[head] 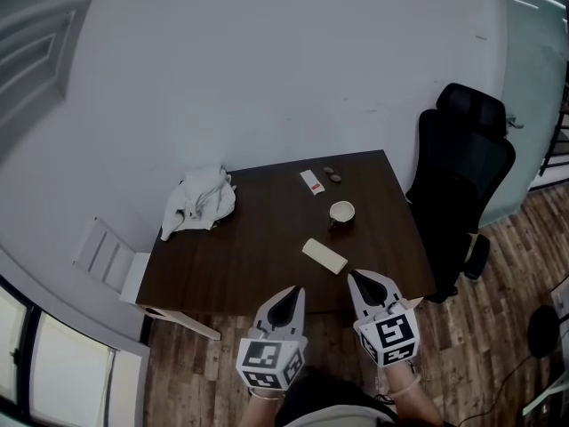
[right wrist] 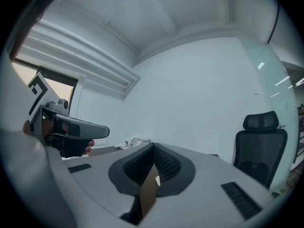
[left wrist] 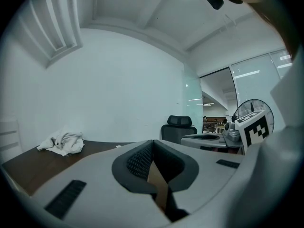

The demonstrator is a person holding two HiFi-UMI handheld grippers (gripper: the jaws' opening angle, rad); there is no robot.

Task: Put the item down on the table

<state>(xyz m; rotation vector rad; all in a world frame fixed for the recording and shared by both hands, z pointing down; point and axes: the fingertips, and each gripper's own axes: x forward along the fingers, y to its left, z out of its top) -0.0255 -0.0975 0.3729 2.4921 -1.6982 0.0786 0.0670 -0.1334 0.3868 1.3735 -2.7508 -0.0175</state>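
Head view, tabletop: dark brown square wooden tabletop (head: 222, 274), seen from above.
Head view, item: in neither gripper. The thing nearest them, a beige flat rectangular block (head: 324, 255), lies flat on the tabletop at 4 o'clock from its centre.
Head view, other things: crumpled white cloth (head: 200, 201) at 10 o'clock; white cup (head: 341, 212) at 2 o'clock; small white-and-red stick (head: 311, 182) and two small dark round pieces (head: 332, 176) at 1 o'clock.
Head view, chair: black office chair (head: 462, 194) off the tabletop at 3 o'clock.
Head view, grippers: left gripper (head: 292, 294) and right gripper (head: 358, 280) side by side at 6 o'clock, tips over the near edge, right tip near the block but apart from it.
Left gripper view, jaws: closed tip to tip, gripping nothing. Cloth lies at 9 o'clock, chair at 12 o'clock past the tips.
Right gripper view, jaws: closed tip to tip, gripping nothing. Left gripper at 9 o'clock, chair at 3 o'clock.
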